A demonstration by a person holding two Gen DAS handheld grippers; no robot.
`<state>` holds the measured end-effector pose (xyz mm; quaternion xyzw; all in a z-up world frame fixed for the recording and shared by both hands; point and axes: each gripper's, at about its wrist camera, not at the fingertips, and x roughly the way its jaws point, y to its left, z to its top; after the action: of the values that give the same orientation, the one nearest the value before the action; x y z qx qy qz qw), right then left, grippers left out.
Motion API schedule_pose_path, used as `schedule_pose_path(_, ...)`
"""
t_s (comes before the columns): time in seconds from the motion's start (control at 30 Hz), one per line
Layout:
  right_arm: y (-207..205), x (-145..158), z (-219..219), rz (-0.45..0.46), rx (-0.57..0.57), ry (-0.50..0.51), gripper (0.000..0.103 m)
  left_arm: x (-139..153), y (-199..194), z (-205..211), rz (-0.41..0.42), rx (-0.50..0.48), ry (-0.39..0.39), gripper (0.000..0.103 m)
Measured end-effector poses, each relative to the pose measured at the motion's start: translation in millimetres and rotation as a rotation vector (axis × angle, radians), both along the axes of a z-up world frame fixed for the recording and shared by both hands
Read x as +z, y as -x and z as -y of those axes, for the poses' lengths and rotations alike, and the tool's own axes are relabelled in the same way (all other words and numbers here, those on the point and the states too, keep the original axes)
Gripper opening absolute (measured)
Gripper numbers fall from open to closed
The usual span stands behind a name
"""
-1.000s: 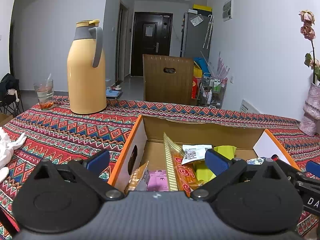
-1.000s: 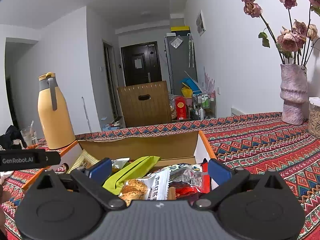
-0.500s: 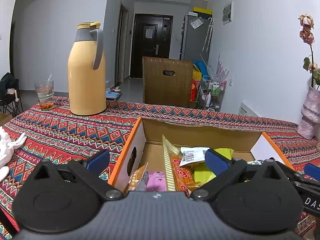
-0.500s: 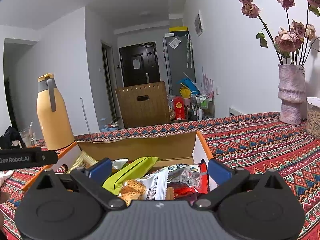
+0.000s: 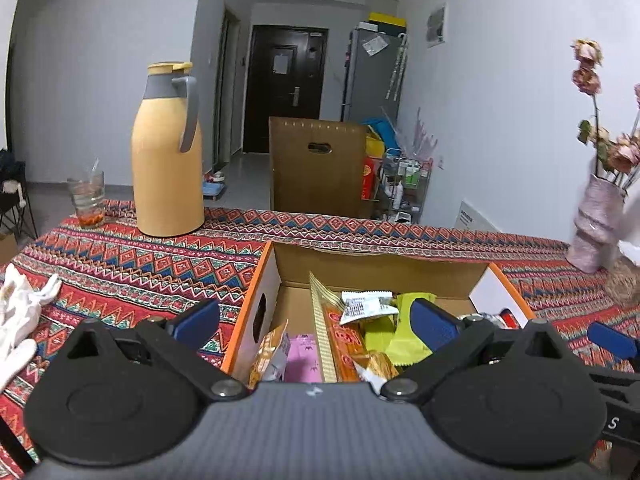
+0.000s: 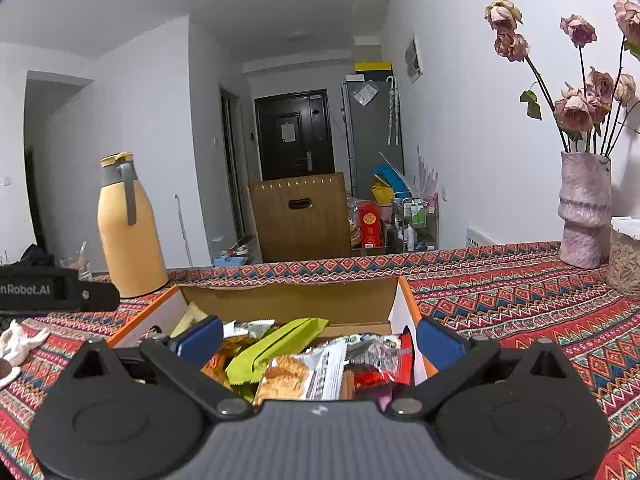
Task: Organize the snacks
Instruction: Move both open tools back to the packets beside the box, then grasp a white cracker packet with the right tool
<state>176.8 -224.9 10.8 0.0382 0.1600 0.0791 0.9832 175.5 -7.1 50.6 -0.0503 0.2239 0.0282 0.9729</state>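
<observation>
While both the left gripper (image 5: 314, 322) and right gripper (image 6: 319, 338) hover wide and empty over the snack-filled cardboard box (image 5: 372, 262) mid-desk, a careless descent could crush the loosely piled snack packets (image 6: 304, 364).

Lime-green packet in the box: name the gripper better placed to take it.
Right, probably. The lime-green packet lies between the open jaws of the right gripper. The left gripper straddles the box's left wall, with the packet off toward its right finger.
</observation>
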Motion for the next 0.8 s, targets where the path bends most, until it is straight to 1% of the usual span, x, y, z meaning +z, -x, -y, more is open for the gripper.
schedule_pose_path(0.2, 24.3, -3.5, 4.8, -0.018, 0.0, 0.005, 0.103, -2.6, 24.3, -2.2, -0.004, -0.025, -0.015, 0.103)
schedule_pose_path(0.4, 46.4, -10.8, 7.8, -0.041, 0.0, 0.014, 0.103, -14.1, 41.4, -11.9, -0.037, -0.032, -0.027, 0.103)
schedule_pose_path(0.6, 63.4, -25.4, 9.5, -0.084, -0.003, 0.01, 0.103, -33.2, 49.5, -21.9, -0.08, -0.031, -0.04, 0.103)
schedule_pose_path(0.8, 70.4, -40.2, 8.3, -0.131, -0.009, 0.016, 0.103, -60.5, 50.9, -28.9, -0.085, -0.036, -0.022, 0.103)
